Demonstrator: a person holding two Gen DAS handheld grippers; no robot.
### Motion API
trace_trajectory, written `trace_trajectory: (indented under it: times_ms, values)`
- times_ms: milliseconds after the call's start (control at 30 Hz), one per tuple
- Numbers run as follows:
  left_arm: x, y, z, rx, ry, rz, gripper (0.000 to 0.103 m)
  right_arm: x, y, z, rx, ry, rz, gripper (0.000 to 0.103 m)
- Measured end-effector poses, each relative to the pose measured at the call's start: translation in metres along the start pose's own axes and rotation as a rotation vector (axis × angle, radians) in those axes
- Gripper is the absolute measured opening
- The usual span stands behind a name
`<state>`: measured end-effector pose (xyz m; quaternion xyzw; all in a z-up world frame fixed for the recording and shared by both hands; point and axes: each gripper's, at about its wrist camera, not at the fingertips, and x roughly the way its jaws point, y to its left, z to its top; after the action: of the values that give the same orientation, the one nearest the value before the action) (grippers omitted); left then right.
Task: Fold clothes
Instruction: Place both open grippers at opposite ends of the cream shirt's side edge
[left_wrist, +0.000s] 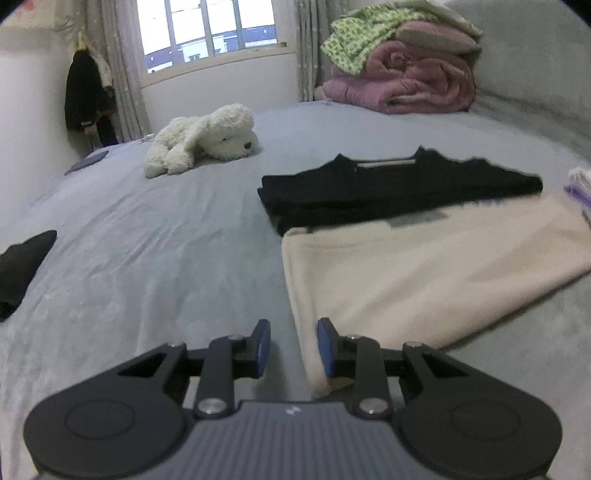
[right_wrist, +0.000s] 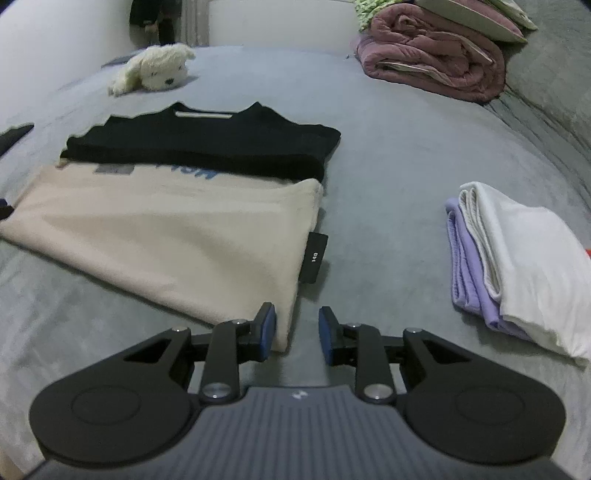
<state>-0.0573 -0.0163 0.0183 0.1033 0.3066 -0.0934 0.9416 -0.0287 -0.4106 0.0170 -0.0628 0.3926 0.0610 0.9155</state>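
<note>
Cream folded shirt (right_wrist: 159, 236) lies beside both parted, empty jaws.

Your grey bed (right_wrist: 388, 155), cream shirt (right_wrist: 166, 240) folded flat beside black shirt (right_wrist: 207, 144), white-and-lilac stack (right_wrist: 517, 266) apart, plush toy (right_wrist: 155, 68), pink quilt (right_wrist: 432, 62) beyond
</note>
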Motion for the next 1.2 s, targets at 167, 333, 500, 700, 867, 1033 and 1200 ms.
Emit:
trace_trajectory:
  times_ms: [167, 333, 500, 700, 867, 1033, 1200]
  values:
    - [-0.003, 0.003, 0.002, 0.014, 0.002, 0.003, 0.032, 0.0, -0.005, -0.001, 0.022, 0.004, -0.002, 0.033]
    - [-0.011, 0.005, 0.006, 0.042, -0.014, 0.004, 0.033, -0.007, 0.0, -0.003, -0.021, -0.02, -0.019, 0.034]
    - [-0.027, 0.014, 0.009, 0.07, -0.037, 0.01, 0.035, -0.016, -0.004, -0.007, -0.037, -0.056, -0.027, 0.034]
    - [-0.051, 0.019, 0.005, 0.155, -0.061, -0.044, 0.041, -0.033, 0.004, -0.019, -0.169, -0.13, -0.052, 0.034]
    - [-0.065, 0.006, 0.0, 0.248, -0.096, -0.237, 0.055, -0.048, 0.026, -0.029, -0.347, -0.227, -0.012, 0.035]
    - [-0.051, -0.018, -0.005, 0.408, -0.078, -0.254, 0.056, -0.036, 0.048, -0.041, -0.511, -0.191, 0.002, 0.036]
    - [-0.041, -0.027, -0.004, 0.537, -0.075, -0.309, 0.064, -0.023, 0.052, -0.041, -0.54, -0.156, 0.014, 0.037]
